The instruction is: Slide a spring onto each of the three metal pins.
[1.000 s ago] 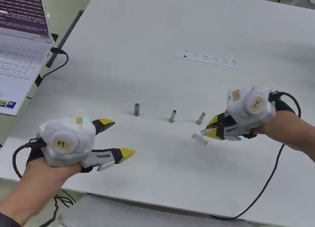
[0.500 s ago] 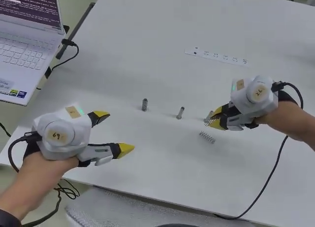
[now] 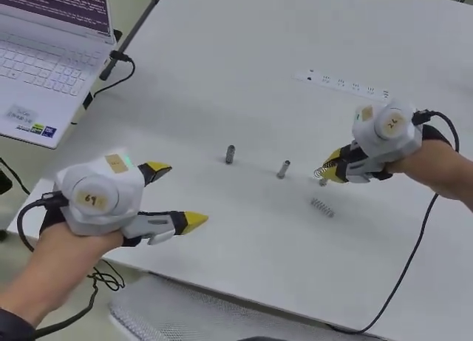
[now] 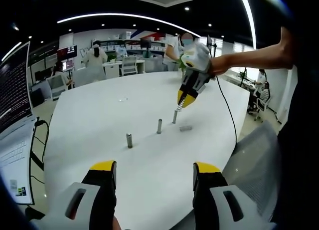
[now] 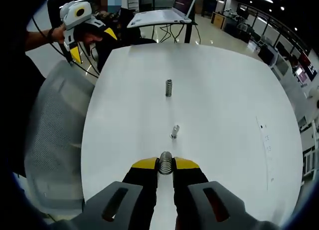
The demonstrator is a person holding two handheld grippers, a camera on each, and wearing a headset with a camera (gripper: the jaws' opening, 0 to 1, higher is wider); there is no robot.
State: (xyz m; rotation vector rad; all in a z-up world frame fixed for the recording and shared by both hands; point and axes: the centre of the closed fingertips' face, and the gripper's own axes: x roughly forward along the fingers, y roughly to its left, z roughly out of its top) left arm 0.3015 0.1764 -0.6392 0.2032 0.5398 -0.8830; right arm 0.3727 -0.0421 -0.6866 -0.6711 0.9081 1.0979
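while the right gripper [image 3: 330,172] is pinching a small spring [image 5: 165,162] tight between its yellow tips, it is hanging right over the end pin [image 4: 174,116], the one at the right end of the row. the small spring is sticking out past the tips, going the same way the jaws are pointing. in the left gripper view the right gripper is pointing down, and the end pin is standing straight up just under its tip. so the spring's long way is looking nearly lined up with the pin's long way, and the pin is lying just below it. whether the two are touching is too small to tell. the coming move is looking like a gentle push straight down.

the right gripper is sitting much nearer to the pins. the left gripper [image 3: 176,194] is floating well apart from them, with its jaws spread wide and nothing between them.

three pins are standing in a line on the white table [image 3: 244,75]. the far pin [image 3: 230,154] is looking like it is wearing a spring already, with coils showing round it. the middle pin [image 3: 284,169] is looking bare. a loose spring [image 3: 321,207] is lying flat on the table, near the right gripper and just beside the row.
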